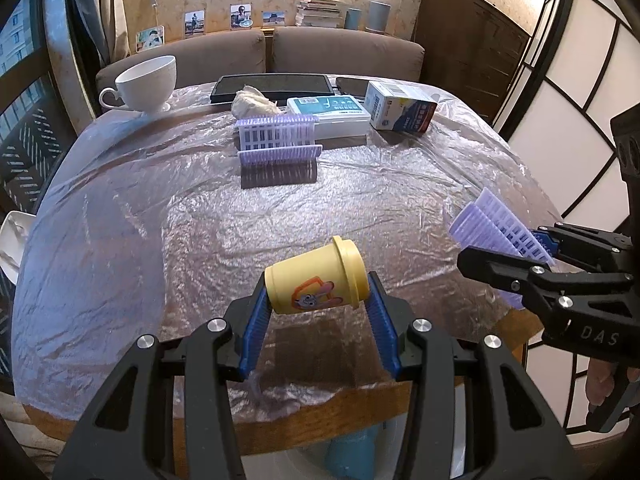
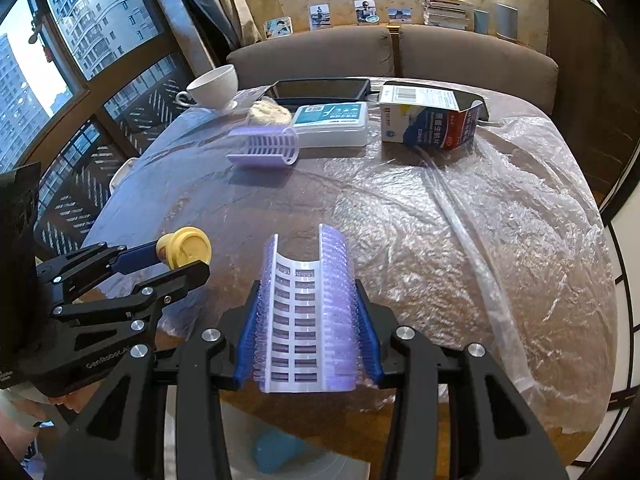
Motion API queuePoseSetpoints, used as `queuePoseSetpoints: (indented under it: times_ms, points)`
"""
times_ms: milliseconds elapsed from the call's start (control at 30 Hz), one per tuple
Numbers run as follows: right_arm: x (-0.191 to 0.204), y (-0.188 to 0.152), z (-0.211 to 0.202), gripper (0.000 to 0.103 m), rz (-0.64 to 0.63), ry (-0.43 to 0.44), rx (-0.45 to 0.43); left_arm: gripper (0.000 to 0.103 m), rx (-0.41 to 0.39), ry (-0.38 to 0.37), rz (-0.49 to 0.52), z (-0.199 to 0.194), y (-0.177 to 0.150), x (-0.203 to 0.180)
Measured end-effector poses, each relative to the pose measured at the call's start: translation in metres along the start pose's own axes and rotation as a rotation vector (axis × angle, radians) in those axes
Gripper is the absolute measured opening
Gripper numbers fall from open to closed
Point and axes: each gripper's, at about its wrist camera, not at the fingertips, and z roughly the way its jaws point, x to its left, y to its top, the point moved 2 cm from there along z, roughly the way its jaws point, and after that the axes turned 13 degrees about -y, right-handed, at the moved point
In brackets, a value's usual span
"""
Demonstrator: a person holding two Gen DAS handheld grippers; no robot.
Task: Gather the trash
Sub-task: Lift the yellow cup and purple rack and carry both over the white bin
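Note:
My left gripper (image 1: 318, 304) is shut on a small yellow lidded cup (image 1: 316, 278) with a cartoon sticker, held sideways over the table's near edge; it also shows in the right wrist view (image 2: 184, 246). My right gripper (image 2: 306, 320) is shut on a curved purple plastic grid piece (image 2: 306, 312), seen from the side in the left wrist view (image 1: 496, 236). A second purple grid piece (image 1: 278, 140) lies on the table further back (image 2: 266, 146). A crumpled tissue (image 1: 252, 100) lies behind it.
The round table (image 1: 160, 220) is covered in clear plastic film. At the back stand a white cup (image 1: 146, 80), a black tray (image 1: 272, 86), a flat white box (image 1: 330, 114) and an open carton (image 1: 400, 110). A white bin (image 2: 320, 460) with something blue sits below the near edge.

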Motion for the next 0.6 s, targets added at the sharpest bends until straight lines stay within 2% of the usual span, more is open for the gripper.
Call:
queuePoseSetpoints:
  times_ms: [600]
  points:
    - [0.022,-0.038,-0.017,0.042,-0.068,0.03,0.058,0.048,0.073,-0.022,0.045,-0.014,-0.038,-0.011]
